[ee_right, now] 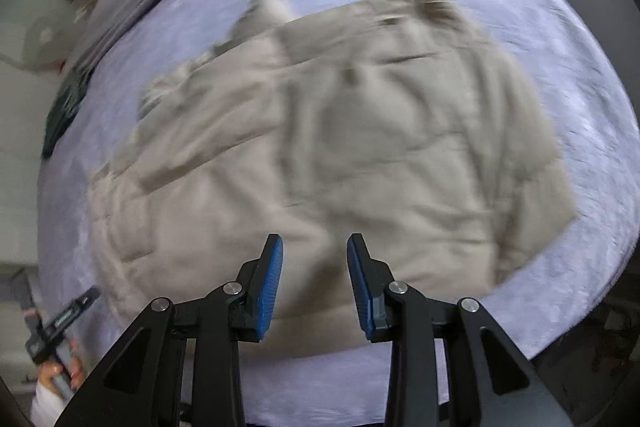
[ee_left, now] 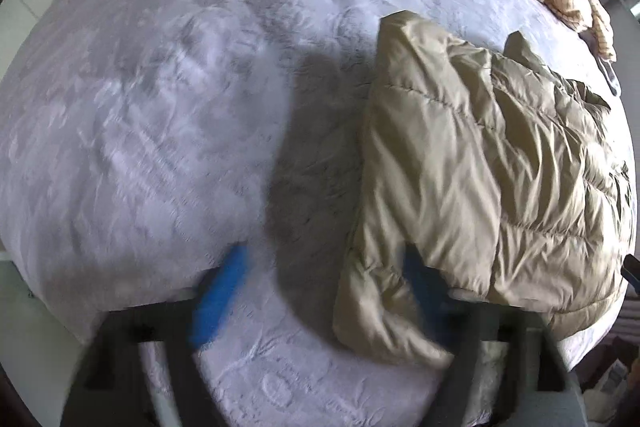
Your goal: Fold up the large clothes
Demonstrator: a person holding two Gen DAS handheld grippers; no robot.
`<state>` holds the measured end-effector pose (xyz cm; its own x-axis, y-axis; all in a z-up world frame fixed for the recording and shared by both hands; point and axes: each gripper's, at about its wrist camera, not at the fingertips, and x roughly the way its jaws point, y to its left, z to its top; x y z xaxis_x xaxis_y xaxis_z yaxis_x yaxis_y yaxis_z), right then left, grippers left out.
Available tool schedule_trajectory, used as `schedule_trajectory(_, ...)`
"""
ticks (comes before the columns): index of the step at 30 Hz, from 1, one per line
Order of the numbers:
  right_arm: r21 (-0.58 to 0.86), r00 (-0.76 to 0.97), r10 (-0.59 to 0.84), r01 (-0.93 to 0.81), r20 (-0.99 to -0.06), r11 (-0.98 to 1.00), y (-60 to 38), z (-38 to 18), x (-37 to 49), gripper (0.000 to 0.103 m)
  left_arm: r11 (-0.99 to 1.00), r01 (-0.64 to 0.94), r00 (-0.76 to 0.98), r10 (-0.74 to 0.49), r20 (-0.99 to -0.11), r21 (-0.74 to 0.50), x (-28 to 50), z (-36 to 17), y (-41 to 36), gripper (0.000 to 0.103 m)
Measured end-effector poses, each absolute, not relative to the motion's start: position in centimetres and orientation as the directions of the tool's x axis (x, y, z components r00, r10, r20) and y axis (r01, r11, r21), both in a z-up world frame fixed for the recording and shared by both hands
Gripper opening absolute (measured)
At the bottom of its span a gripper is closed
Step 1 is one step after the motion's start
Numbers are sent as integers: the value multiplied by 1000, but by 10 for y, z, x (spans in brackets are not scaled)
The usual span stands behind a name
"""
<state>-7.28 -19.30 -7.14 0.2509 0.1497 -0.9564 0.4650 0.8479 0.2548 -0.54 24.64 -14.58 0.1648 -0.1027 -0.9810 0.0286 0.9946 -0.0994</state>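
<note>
Left wrist view: my left hand-held gripper [ee_left: 320, 291] gapes wide, empty, beside the beige quilted puffer jacket [ee_left: 492, 171] lying part-folded on the lilac bed [ee_left: 160, 107]. Right hand-held gripper [ee_right: 315, 279] hovers half-open, empty. Next, I judge, grab an edge.

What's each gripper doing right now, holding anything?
Left gripper: open wide, jacket edge lies loose by one finger, not gripped.
Right gripper: open, empty, above the jacket.

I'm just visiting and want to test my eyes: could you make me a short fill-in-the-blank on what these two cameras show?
1. The puffy jacket is ____ in colour.
2. It lies on a pale ____ bedspread.
3. The pads on the gripper fingers are ____.
4. The right gripper holds ____ between its pads.

Missing words: beige; lilac; blue; nothing
</note>
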Motion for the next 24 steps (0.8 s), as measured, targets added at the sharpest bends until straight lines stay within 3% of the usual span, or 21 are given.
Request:
schedule_trajectory(4,264,218,182,446,-959,855,-165,-80,-63,38,994,56,180,-105,-978,-97,-1,-143,235,99)
schedule_trajectory(13,288,186,227,436,-956,853,-145,-95,-47,58,988,95,149,-137,-979,-123,17,-157,227,99)
schedule_trajectory(15,347,207,283,430,-937,833,-141,-99,-42,80,984,115,140,-148,-979,-133,21,-161,224,99)
schedule_trajectory(17,403,225,337,425,-914,810,-135,-103,-37,91,981,131,139,-159,-977,-141,25,-165,222,99)
schedule_trajectory(20,411,226,344,435,-911,801,-133,-109,-35,91,971,157,136,-204,-969,-183,37,-173,227,99)
schedule_trajectory(24,425,230,358,460,-905,780,-135,-114,-35,91,903,176,43,-404,-914,-392,58,-192,241,99)
